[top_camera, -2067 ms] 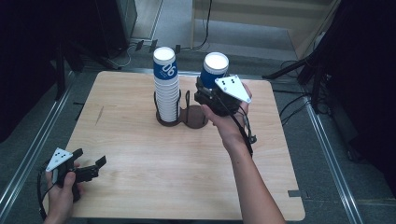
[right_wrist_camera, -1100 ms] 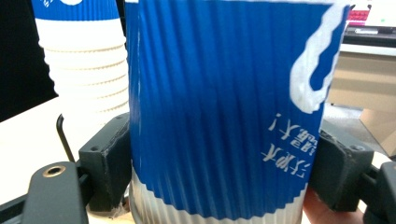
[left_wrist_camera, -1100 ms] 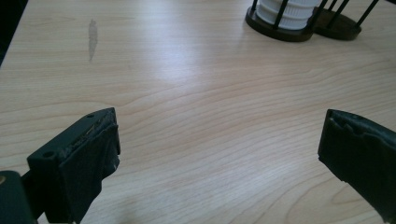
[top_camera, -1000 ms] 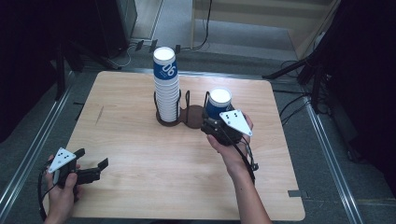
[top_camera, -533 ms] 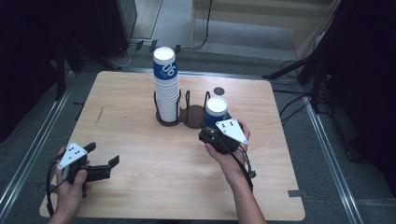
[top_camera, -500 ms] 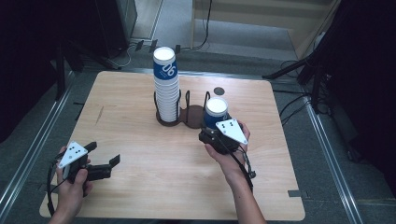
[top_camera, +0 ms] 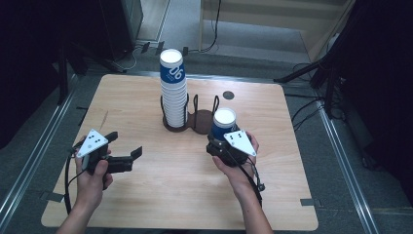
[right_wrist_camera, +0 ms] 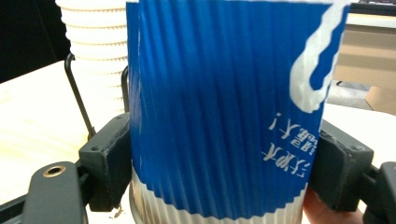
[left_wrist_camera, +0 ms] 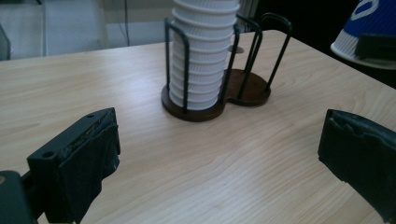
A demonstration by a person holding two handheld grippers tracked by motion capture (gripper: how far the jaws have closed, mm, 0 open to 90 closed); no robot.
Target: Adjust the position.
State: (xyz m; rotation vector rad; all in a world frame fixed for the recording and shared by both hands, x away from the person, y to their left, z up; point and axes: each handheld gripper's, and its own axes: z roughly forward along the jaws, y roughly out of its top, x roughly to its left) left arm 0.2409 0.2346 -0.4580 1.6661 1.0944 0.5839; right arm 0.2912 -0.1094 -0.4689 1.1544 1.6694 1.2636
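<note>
Right tool (top_camera: 221, 146) grips inverted cup (top_camera: 223, 124), seemingly just beside rack (top_camera: 195, 117).

High view looks forward and down over the whole table (top_camera: 146, 204); left gripper view sits low near the tabletop, facing the cup stack (left_wrist_camera: 205, 51) (shared with all views); right gripper view sits tight against the blue cup (right_wrist_camera: 224, 107).

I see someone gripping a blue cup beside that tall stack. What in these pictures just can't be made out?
- Blue ribbed paper cup in the right gripper: the right gripper view's edges cut off its top and base; its print is only partly readable.
- Tall stack of white paper cups in the black wire holder: the left gripper view's top edge cuts it off.
- The cup's contact with the wooden table: hidden by that gripper in the high view.
</note>
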